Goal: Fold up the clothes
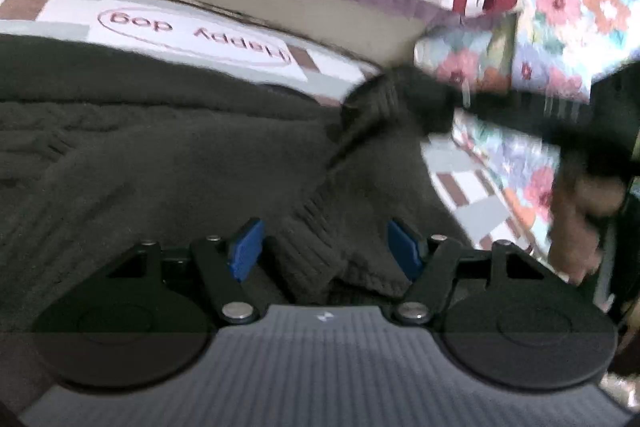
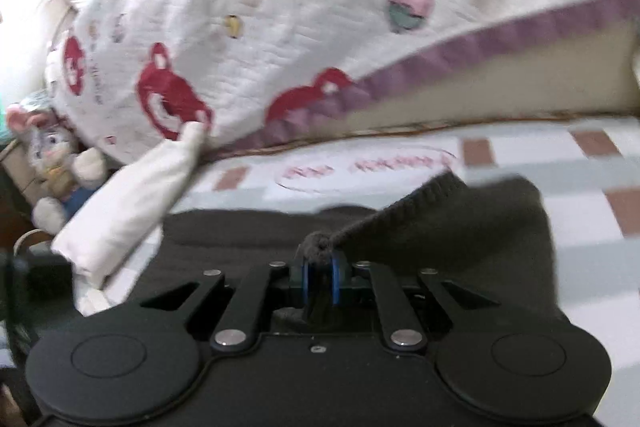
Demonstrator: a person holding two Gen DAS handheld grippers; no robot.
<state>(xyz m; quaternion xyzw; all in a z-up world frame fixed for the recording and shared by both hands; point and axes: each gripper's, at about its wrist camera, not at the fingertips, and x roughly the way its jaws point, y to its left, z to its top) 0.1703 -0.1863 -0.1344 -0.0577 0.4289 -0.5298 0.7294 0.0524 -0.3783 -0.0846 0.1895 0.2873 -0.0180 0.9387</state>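
Note:
A dark grey knitted sweater (image 1: 160,167) lies spread on a checked bed sheet (image 1: 192,27). My left gripper (image 1: 326,249) hovers low over it, open, and a ribbed cuff (image 1: 308,255) lies loose between the blue pads (image 1: 248,247). In the right wrist view my right gripper (image 2: 320,287) is shut on a bunched edge of the sweater (image 2: 500,227), which rises from the sheet to the pads. The left wrist view also shows that right gripper (image 1: 424,103), blurred, pinching the ribbed edge, with the person's hand (image 1: 580,219) behind it.
A white quilt (image 2: 300,7) with red bears and a purple border is heaped along the far side of the bed. A white cloth (image 2: 132,207) and a plush rabbit (image 2: 52,155) sit at the left. A floral sleeve (image 1: 572,7) fills the right.

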